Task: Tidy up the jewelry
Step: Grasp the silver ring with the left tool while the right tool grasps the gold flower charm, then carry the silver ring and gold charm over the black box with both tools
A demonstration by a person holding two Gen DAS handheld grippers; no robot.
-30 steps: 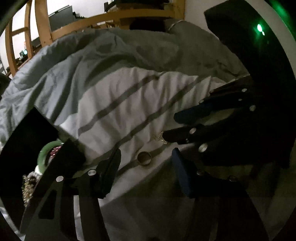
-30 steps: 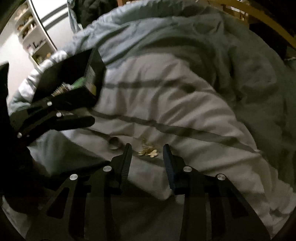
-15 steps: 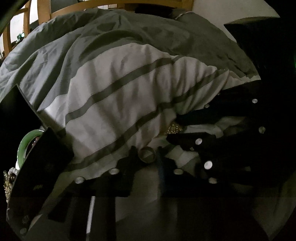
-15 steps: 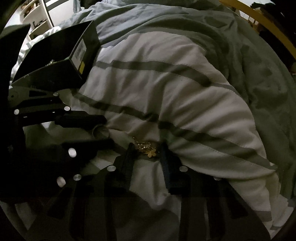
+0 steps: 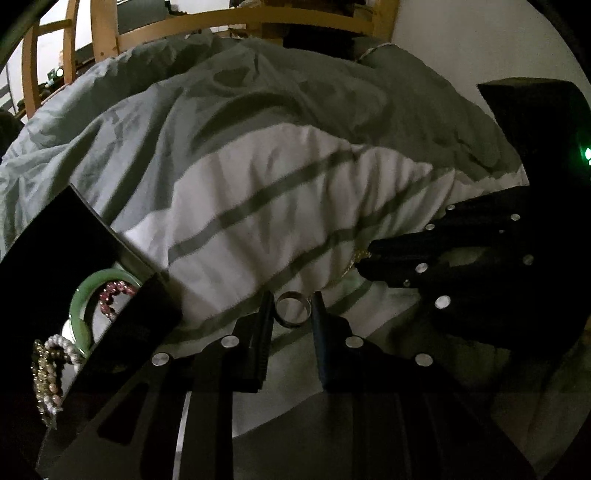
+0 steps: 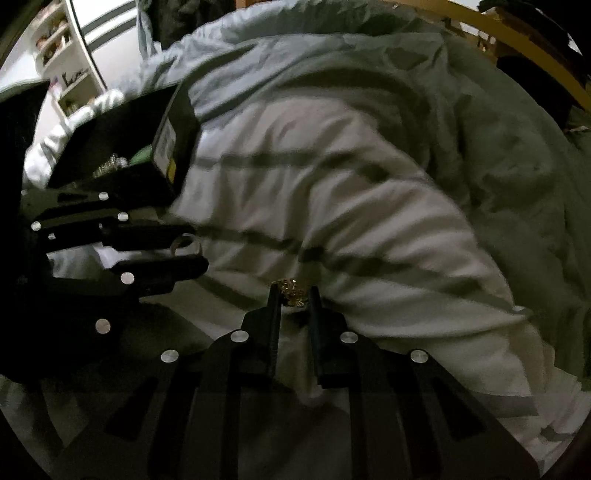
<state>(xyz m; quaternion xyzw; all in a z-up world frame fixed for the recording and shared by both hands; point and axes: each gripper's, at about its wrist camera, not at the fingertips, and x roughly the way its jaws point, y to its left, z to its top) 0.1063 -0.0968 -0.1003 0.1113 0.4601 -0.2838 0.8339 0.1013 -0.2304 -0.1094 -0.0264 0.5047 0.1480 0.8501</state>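
My left gripper [image 5: 292,310] is shut on a silver ring [image 5: 293,313], held upright between its fingertips just above the striped duvet. The ring also shows in the right wrist view [image 6: 186,245]. My right gripper [image 6: 294,295] is shut on a gold flower chain [image 6: 293,291], which also shows in the left wrist view [image 5: 360,256]. A black jewelry box [image 5: 55,251] sits at the left, holding a green bangle [image 5: 79,306], red beads [image 5: 112,295] and a pearl strand [image 5: 44,373]. The box also shows in the right wrist view [image 6: 173,147].
A white and grey striped duvet [image 5: 258,206] covers the bed. A wooden bed frame [image 5: 236,16] runs along the back. White shelves [image 6: 62,66] stand beyond the box in the right wrist view.
Both grippers have closed: the left on the ring, the right on the gold chain. Both have lifted a little from the duvet since half a second ago.
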